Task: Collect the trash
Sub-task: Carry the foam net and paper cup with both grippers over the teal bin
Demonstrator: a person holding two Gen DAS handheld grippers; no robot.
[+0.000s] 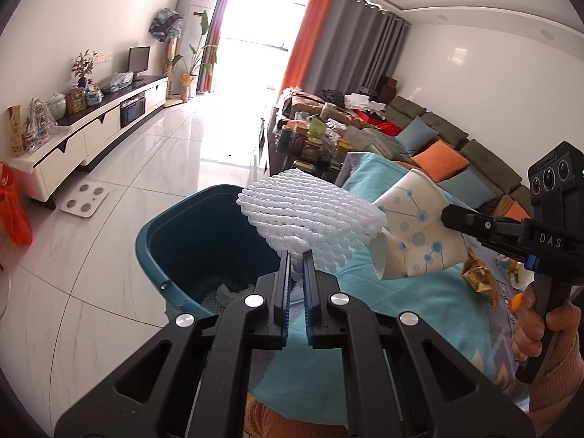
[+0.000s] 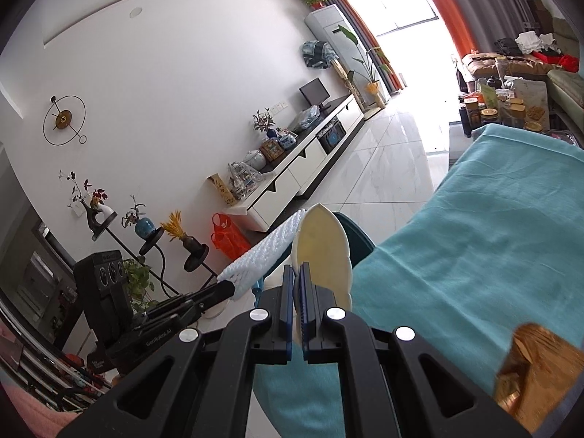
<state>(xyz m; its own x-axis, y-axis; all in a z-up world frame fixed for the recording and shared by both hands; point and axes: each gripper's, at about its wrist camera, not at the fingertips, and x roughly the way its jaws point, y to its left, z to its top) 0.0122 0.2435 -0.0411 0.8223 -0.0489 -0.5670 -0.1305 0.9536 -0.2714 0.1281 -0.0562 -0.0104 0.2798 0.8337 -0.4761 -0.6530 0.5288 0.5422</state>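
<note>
My left gripper (image 1: 296, 255) is shut on a white foam fruit net (image 1: 310, 219) and holds it over the near rim of a teal bin (image 1: 164, 241). The bin holds some white crumpled paper (image 1: 233, 292). My right gripper (image 2: 296, 268) is shut on a squashed paper cup (image 2: 323, 248). In the left wrist view the cup (image 1: 412, 233) is white with blue dots, held by the right gripper (image 1: 447, 217) just right of the net, above a teal cloth-covered table (image 1: 419, 310). The net (image 2: 262, 255) and left gripper (image 2: 228, 288) show in the right wrist view.
A gold foil wrapper (image 1: 478, 277) and small scraps (image 1: 511, 270) lie on the table; the wrapper also shows at the right wrist view's lower right (image 2: 536, 365). A cluttered coffee table (image 1: 314, 138), a sofa (image 1: 438, 146), a TV cabinet (image 1: 91, 131) and an orange bag (image 1: 12, 208) surround the tiled floor.
</note>
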